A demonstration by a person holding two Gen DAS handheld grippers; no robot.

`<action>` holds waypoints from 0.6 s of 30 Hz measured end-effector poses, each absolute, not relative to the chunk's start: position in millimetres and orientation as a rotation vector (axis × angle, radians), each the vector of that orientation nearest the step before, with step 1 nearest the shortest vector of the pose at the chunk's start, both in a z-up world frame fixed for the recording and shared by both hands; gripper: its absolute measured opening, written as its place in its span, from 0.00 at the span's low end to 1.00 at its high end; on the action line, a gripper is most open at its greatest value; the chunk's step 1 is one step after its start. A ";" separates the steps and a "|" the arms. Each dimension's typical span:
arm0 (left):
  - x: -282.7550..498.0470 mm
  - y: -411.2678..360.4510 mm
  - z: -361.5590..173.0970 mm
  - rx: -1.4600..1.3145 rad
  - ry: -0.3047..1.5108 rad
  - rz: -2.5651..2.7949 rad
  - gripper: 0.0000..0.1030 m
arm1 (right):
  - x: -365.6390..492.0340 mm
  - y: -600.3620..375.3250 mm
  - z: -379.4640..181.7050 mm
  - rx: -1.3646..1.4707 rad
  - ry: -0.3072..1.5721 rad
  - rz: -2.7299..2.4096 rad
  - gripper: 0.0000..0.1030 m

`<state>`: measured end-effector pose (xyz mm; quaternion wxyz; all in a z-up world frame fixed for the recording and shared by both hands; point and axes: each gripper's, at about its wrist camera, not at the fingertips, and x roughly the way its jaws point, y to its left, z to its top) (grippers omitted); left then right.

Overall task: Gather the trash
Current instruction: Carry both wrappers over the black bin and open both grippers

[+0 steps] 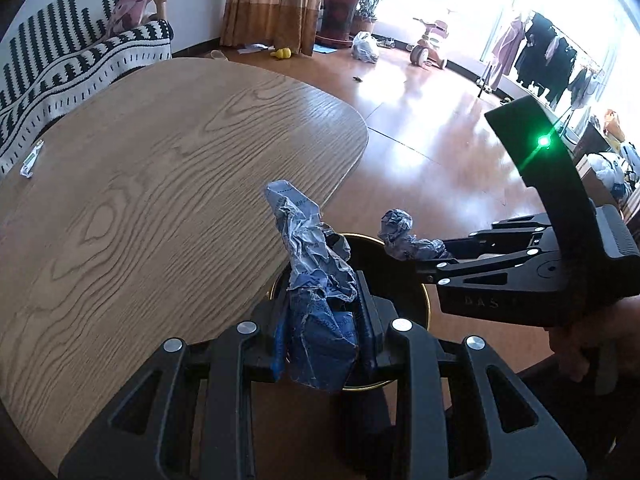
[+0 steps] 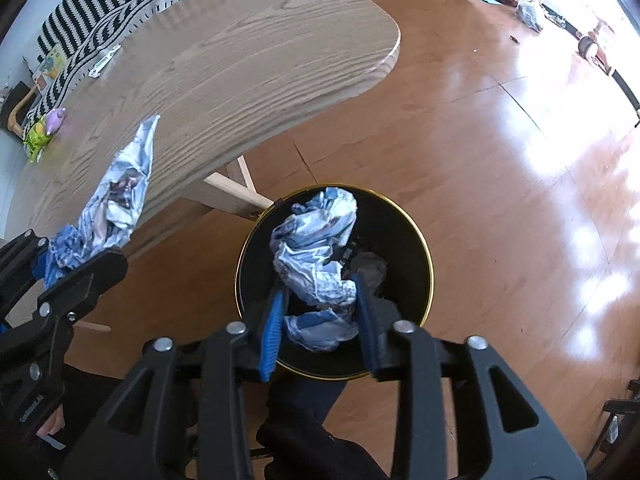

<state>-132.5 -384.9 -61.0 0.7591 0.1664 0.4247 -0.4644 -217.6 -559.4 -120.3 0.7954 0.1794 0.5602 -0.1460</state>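
My left gripper (image 1: 324, 316) is shut on a crumpled blue-and-white wrapper (image 1: 316, 280), held by the table edge above the bin; it also shows in the right wrist view (image 2: 116, 200). My right gripper (image 2: 320, 312) is shut on a second crumpled blue-and-white wrapper (image 2: 316, 264), held directly over the mouth of the black bin with a gold rim (image 2: 416, 232). In the left wrist view the right gripper (image 1: 424, 256) comes in from the right with its wrapper (image 1: 404, 236) over the bin (image 1: 420, 292). Some grey trash lies inside the bin (image 2: 372, 268).
A wooden oval table (image 1: 160, 184) lies to the left, with a small white packet (image 1: 32, 160) near its far left edge. A purple toy (image 2: 56, 120) and a yellow-green packet (image 2: 36, 140) sit on the table. A striped sofa (image 1: 60, 60) stands behind.
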 end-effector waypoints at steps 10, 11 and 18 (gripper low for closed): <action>-133.3 -395.5 -71.0 0.378 0.950 -1.027 0.27 | -226.6 -572.7 -108.5 0.401 1.137 -0.402 0.73; -134.9 -397.7 -72.6 0.382 0.952 -1.031 0.27 | -229.4 -574.9 -107.2 0.409 1.126 -0.414 0.74; -147.6 -419.7 -84.4 0.403 0.963 -1.115 0.28 | -242.3 -591.8 -97.0 0.461 1.055 -0.493 0.77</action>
